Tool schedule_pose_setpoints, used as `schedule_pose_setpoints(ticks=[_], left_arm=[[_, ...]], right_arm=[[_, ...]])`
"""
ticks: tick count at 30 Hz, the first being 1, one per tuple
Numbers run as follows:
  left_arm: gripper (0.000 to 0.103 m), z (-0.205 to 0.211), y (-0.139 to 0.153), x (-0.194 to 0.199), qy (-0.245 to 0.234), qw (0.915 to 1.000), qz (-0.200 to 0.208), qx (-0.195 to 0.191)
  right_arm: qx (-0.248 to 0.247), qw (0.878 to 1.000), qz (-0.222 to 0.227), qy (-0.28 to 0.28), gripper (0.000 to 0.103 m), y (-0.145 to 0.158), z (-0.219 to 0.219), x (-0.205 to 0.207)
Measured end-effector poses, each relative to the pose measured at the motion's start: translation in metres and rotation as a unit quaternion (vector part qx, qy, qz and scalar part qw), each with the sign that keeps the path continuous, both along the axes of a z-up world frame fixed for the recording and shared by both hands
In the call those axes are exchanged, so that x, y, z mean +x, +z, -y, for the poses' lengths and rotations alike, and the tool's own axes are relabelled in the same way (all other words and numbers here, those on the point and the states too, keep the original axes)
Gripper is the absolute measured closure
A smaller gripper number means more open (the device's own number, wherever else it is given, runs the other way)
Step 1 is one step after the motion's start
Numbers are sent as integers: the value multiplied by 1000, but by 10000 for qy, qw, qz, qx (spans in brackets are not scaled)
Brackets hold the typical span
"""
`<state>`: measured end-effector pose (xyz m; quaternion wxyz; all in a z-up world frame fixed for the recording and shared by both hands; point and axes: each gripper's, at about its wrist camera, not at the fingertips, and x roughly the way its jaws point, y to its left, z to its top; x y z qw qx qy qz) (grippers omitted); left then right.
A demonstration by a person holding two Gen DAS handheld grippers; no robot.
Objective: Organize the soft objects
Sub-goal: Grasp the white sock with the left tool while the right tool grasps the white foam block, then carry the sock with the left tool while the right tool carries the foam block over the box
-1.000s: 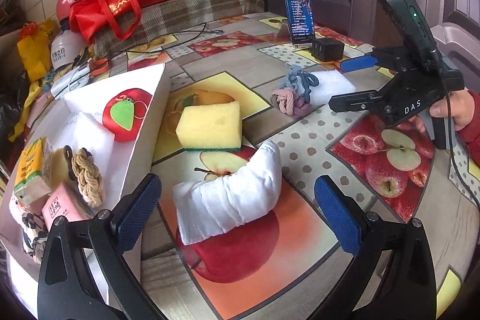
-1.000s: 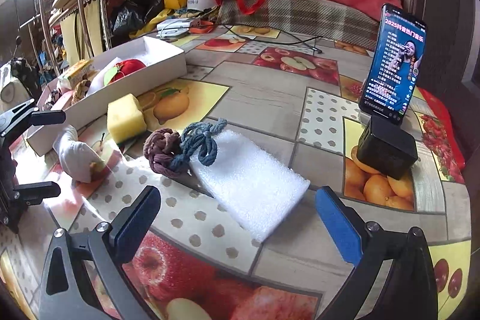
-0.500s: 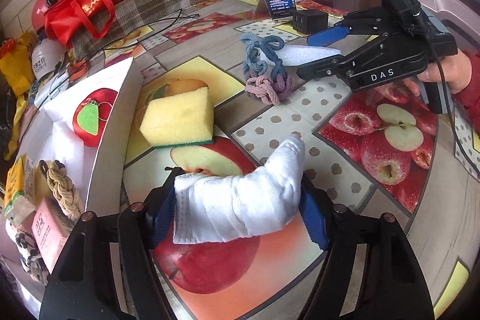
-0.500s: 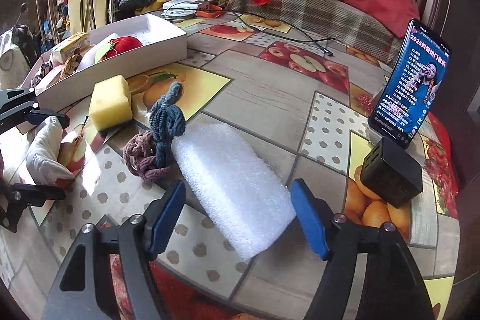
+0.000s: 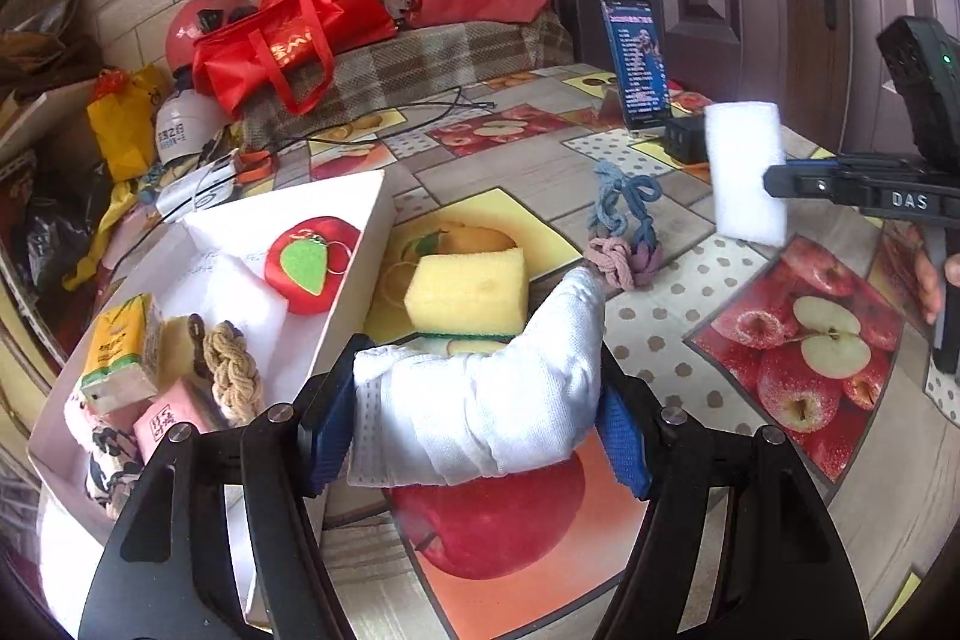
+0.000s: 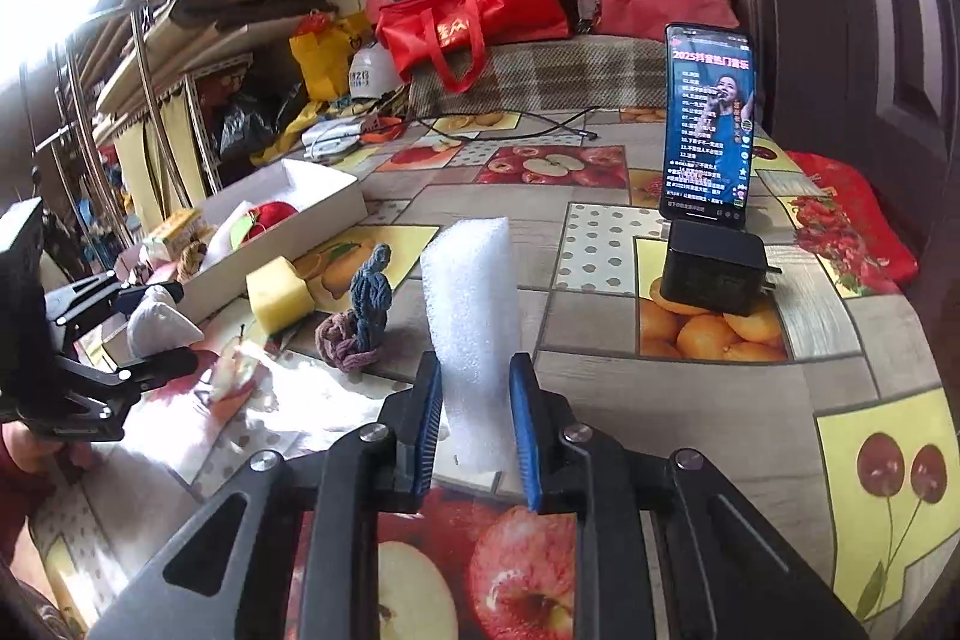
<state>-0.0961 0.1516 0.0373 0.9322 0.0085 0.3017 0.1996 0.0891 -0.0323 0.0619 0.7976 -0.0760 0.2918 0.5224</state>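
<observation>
My left gripper (image 5: 474,430) is shut on a white rolled cloth (image 5: 480,400) and holds it above the table, beside the white box (image 5: 354,280). My right gripper (image 6: 477,424) is shut on a white foam block (image 6: 474,304) and holds it upright off the table; the block also shows in the left wrist view (image 5: 744,172). A yellow sponge (image 5: 468,292) and a blue and purple knotted rope (image 5: 624,232) lie on the table. The box holds a red apple plush (image 5: 312,262), a beige rope knot (image 5: 231,370) and small packets.
A phone (image 6: 708,124) stands on a black charger block (image 6: 714,274) at the back right. Red bags (image 5: 288,34), helmets and cables crowd the far edge. A patterned fruit tablecloth (image 6: 840,370) covers the table.
Both grippers closed on their objects and lifted them: the left took the white cloth, the right took the foam block and raised it upright off the table.
</observation>
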Motion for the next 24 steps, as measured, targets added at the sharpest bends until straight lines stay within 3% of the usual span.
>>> schedule_pose_setpoints(ticks=[7, 24], left_arm=[[33, -11, 4, -14, 694, 9971, 295, 112], [33, -18, 9, -26, 840, 9944, 634, -83]], right_arm=[[402, 9991, -102, 83, 82, 6, 2, -27], [704, 9961, 17, 524, 82, 7, -43, -81]])
